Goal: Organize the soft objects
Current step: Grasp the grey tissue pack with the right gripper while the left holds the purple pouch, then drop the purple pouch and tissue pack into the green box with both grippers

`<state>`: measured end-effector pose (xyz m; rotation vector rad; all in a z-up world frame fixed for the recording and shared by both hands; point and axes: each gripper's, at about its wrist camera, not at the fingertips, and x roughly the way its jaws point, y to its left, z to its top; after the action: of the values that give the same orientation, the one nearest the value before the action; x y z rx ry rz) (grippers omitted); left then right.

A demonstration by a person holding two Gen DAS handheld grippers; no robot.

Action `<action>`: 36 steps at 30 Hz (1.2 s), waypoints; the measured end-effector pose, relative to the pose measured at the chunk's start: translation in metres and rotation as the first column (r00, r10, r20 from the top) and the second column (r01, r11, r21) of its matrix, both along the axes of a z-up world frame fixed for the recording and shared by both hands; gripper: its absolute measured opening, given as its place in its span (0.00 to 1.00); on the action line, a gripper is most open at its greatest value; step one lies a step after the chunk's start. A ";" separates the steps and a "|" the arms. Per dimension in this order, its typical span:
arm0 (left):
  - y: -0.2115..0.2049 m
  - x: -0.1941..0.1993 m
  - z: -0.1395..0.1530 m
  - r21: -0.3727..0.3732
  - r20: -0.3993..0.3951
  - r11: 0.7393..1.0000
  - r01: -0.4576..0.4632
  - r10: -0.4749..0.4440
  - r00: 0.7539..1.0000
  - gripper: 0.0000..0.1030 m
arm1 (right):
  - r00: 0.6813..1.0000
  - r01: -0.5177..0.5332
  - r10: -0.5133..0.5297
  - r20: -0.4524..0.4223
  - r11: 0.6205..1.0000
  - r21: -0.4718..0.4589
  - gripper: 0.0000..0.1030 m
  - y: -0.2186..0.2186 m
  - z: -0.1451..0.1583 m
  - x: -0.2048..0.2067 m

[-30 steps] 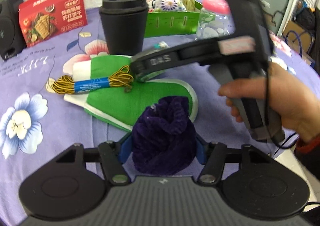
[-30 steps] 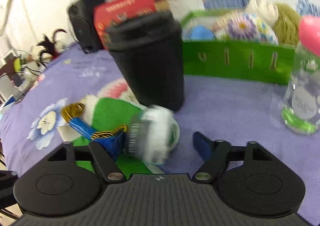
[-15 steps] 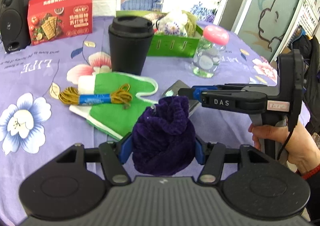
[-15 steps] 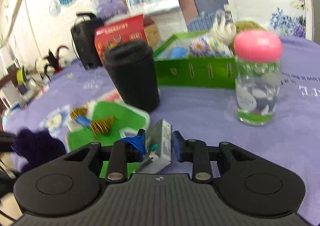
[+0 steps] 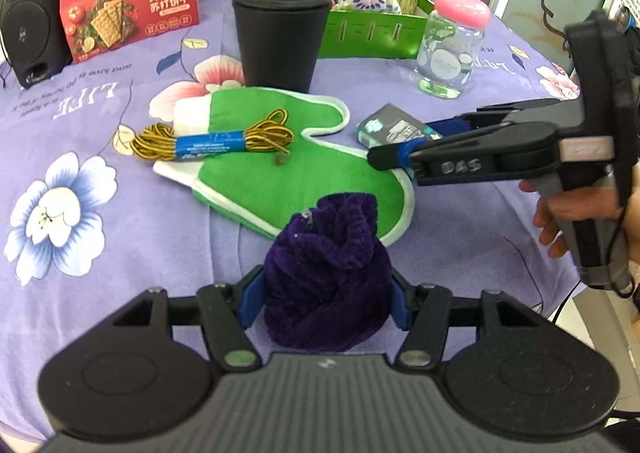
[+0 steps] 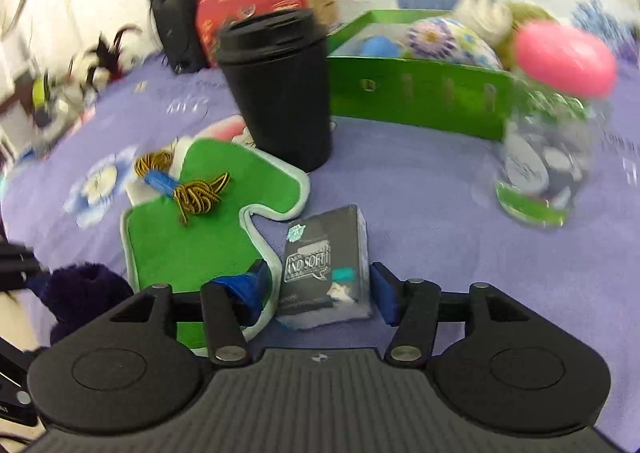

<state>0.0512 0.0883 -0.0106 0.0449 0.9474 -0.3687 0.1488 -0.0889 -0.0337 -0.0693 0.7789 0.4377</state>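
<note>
Left hand-held gripper (image 5: 326,303) clenched on the purple knitted pouch (image 5: 326,273), both blue pads pressed into its sides, pouch bunched up between them and held above the desk (image 5: 80,285), which carries a purple floral cloth. Just ahead of this gripper lies the green mitten (image 5: 280,173), flat, white-trimmed, thumb pointing toward the black lidded cup (image 5: 282,29) further ahead. Yellow-black cord bundle (image 5: 216,137) with blue band lies on the mitten cuff, ahead-left of the gripper.

Right hand-held gripper (image 6: 322,291) released, jaws just opened; the dark tissue pack (image 6: 326,269) sits between the pads with a gap on each side, lying on the desk. In the left wrist view the same gripper (image 5: 404,145) comes in from the right, held by a hand (image 5: 560,213), tips at the tissue pack (image 5: 390,127) by the mitten's edge. Left pad of the right gripper sits over the mitten's (image 6: 192,229) white rim.

Ahead of the right gripper: black cup (image 6: 280,93), behind it and to its right the green box (image 6: 416,101) with soft balls and yarn inside. Ahead-right, a clear jar with a pink lid (image 6: 556,125), blurred. Red cracker box (image 5: 128,1) and black speaker (image 5: 28,17) far ahead-left of the left gripper
</note>
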 end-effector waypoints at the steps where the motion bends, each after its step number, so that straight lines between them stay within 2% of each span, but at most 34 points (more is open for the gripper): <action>1: 0.001 0.001 0.000 -0.009 -0.003 1.000 -0.004 0.004 1.000 0.59 | 1.000 0.005 -0.005 0.008 0.999 -0.036 0.42 0.004 -0.004 0.002; 3: 0.003 0.002 0.000 -0.025 -0.007 1.000 -0.005 0.005 1.000 0.59 | 1.000 0.027 -0.027 0.013 0.999 -0.027 0.48 0.002 -0.007 0.006; 6: 0.005 0.003 -0.001 -0.034 -0.014 0.999 -0.004 0.003 1.000 0.60 | 1.000 0.021 -0.021 0.012 1.000 0.014 0.50 -0.007 -0.012 0.009; 10: 0.006 0.005 -0.002 -0.050 -0.019 0.999 -0.014 0.013 1.000 0.60 | 1.000 0.015 -0.014 0.024 0.999 -0.030 0.51 -0.002 -0.011 0.006; 11: 0.007 0.005 -0.002 -0.058 -0.021 0.998 -0.019 0.018 1.000 0.58 | 1.000 0.011 -0.010 0.023 0.999 -0.036 0.49 -0.002 -0.010 0.006; 13: 0.009 0.004 -0.001 -0.077 -0.027 0.996 -0.037 0.035 0.999 0.58 | 1.000 -0.003 0.003 0.025 1.000 -0.013 0.29 -0.003 -0.007 0.005; 18: 0.020 0.000 0.020 -0.141 0.004 0.987 -0.081 0.082 0.997 0.57 | 0.999 0.019 -0.022 0.043 0.997 0.070 0.29 -0.020 0.007 -0.005; 21: 0.026 0.012 0.045 -0.178 0.016 0.981 -0.081 0.085 0.996 0.57 | 0.994 0.026 -0.040 0.101 0.990 0.136 0.29 -0.033 0.034 -0.014; 24: 0.028 0.045 0.078 -0.201 0.062 0.978 -0.061 0.075 0.995 0.57 | 0.983 -0.001 -0.030 0.182 0.986 0.168 0.29 -0.038 0.073 -0.008; 28: 0.019 0.113 0.126 -0.158 0.167 0.986 -0.045 0.071 0.983 0.57 | 0.954 -0.009 -0.015 0.301 0.997 0.080 0.29 -0.028 0.125 0.035; 32: 0.002 0.190 0.164 -0.131 0.231 0.991 -0.024 0.054 0.972 0.57 | 0.945 0.020 -0.033 0.324 0.999 0.046 0.29 -0.017 0.154 0.098; 36: -0.021 0.261 0.173 -0.066 0.234 0.997 -0.047 0.061 0.970 0.58 | 0.962 0.048 -0.064 0.266 0.997 0.068 0.30 -0.012 0.157 0.153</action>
<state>0.3122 0.0670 0.1619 0.0074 0.7007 -0.3331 0.3013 -0.1013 0.1237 -0.0482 0.4995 0.3883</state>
